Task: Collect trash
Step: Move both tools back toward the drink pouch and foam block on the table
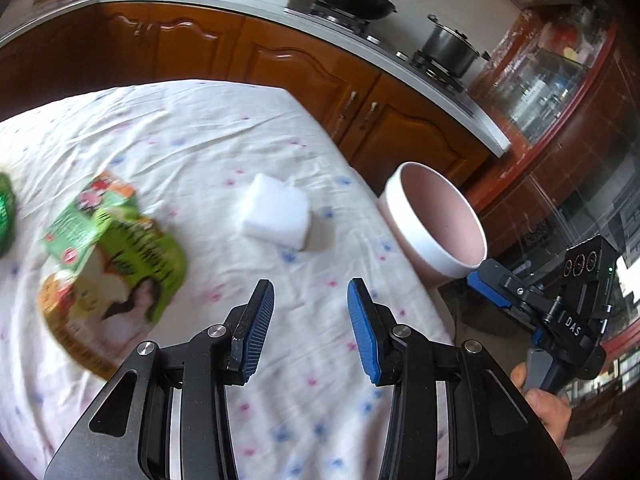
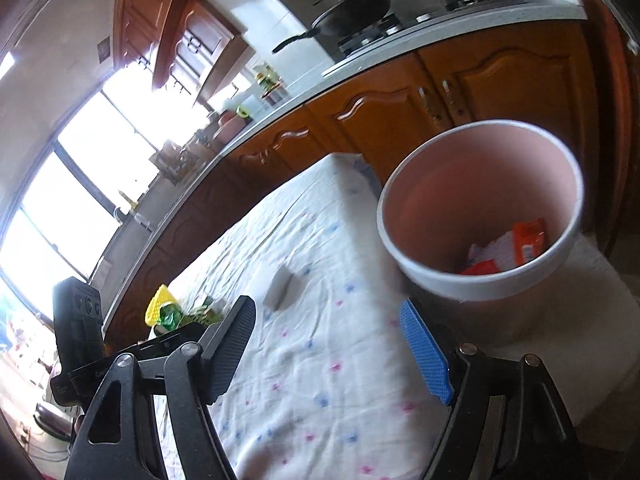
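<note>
1. The step in hand looks like the reach for the next piece of trash: the left tongs hang released and hold nothing above the tabletop with its white cloth dotted in pink and blue.
2. The right tongs are likewise spread apart and hold nothing, poised just beside the round pink bin with a white rim, which stands off the tabletop's edge.
3. Inside the bin lie orange and white wrappers, so some trash appears to be collected already.
4. The likeliest next target is the crumpled green and orange printed packet, lying flat on the cloth to the left of the left tongs, near but apart from them. It looks thin and floppy, so the next move probably calls for swinging left, lowering, and pinching a raised fold.
5. A white rectangular sponge block sits ahead of the left tongs, between packet and bin; whether it counts as trash is unclear.
6. Further green and yellow wrappers lie at the far end of the tabletop, blurred.
</note>
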A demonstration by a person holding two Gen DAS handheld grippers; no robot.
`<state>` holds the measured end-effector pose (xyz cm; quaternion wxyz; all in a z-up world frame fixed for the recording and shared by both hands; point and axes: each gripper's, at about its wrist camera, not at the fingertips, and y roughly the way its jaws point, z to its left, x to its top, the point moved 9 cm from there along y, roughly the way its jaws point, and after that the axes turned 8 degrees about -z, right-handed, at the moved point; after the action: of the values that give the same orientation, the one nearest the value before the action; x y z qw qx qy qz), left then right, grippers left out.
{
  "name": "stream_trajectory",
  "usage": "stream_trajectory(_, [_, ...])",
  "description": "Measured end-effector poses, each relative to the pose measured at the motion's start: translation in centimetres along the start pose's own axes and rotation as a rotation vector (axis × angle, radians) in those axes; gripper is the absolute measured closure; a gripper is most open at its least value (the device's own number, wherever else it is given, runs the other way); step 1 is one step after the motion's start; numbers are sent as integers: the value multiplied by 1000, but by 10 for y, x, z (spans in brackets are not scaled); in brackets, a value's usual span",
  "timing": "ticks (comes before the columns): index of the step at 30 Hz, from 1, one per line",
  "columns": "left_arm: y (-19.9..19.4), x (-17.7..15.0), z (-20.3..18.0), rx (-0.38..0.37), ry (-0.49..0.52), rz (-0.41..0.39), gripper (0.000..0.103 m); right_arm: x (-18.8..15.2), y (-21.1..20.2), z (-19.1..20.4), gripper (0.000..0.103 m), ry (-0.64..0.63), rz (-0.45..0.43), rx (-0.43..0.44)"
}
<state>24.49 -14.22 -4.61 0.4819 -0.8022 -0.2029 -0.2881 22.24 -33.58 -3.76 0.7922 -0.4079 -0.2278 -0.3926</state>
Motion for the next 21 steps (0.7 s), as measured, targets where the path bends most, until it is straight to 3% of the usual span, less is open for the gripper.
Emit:
stream_trajectory(10, [-31, -9, 42, 57, -15, -41, 65, -30, 36, 47, 26, -139, 96, 37])
stream_trajectory(21, [-59, -7, 88, 112, -8, -94, 65, -42, 64, 80, 16, -296, 141, 37])
